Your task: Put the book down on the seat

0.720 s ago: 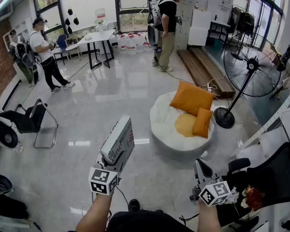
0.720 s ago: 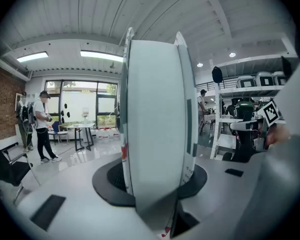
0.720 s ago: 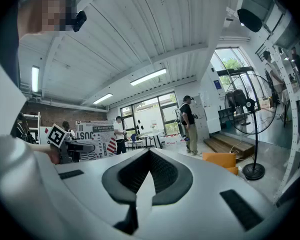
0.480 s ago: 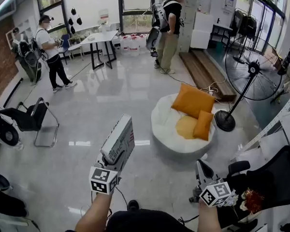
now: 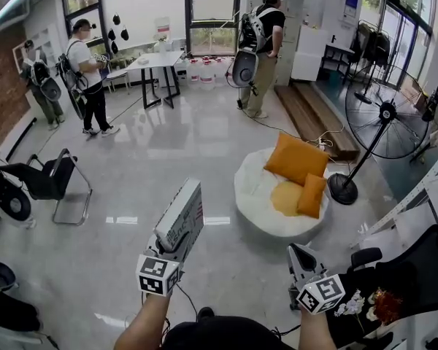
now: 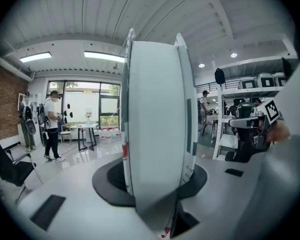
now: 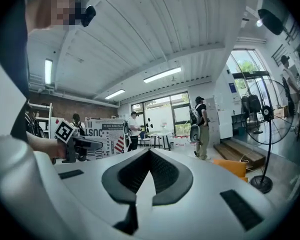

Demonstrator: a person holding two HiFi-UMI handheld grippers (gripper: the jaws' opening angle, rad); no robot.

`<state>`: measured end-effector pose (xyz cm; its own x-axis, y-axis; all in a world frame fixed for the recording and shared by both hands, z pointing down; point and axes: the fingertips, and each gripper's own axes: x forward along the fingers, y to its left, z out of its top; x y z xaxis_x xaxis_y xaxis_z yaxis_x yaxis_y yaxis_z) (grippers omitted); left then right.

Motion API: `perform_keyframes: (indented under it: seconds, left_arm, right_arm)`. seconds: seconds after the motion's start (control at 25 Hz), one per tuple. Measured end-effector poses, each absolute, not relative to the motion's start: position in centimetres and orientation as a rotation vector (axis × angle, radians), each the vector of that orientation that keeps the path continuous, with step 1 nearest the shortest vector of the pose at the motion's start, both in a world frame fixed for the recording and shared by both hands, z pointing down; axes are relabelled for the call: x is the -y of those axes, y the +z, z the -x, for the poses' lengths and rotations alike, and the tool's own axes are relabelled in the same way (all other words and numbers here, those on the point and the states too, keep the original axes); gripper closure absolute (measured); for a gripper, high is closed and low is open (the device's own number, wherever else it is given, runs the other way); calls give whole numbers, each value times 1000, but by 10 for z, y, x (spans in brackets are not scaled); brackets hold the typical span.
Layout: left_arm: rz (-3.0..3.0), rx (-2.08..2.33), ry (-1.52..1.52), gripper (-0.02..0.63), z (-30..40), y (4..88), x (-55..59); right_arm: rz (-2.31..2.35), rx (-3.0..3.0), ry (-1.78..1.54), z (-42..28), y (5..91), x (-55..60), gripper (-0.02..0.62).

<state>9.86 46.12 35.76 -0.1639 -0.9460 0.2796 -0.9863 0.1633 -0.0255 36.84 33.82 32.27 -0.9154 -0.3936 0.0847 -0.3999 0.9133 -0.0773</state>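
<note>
Glossy grey floor (image 5: 168,166). A round white seat (image 5: 254,192) is set right of centre, a standing fan (image 5: 386,112) just beside it. A black chair (image 5: 47,184) is placed at left.

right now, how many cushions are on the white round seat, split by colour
On the white seat:
orange cushions: 2
yellow cushion: 1
total: 3
</note>
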Motion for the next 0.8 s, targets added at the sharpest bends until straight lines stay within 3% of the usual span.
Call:
perform_keyframes:
  seconds: [0.8]
  left_arm:
    - [-1912, 2202, 249, 453, -2, 373, -479]
  right_arm:
    - [-615, 2902, 256, -258, 345, -356, 580]
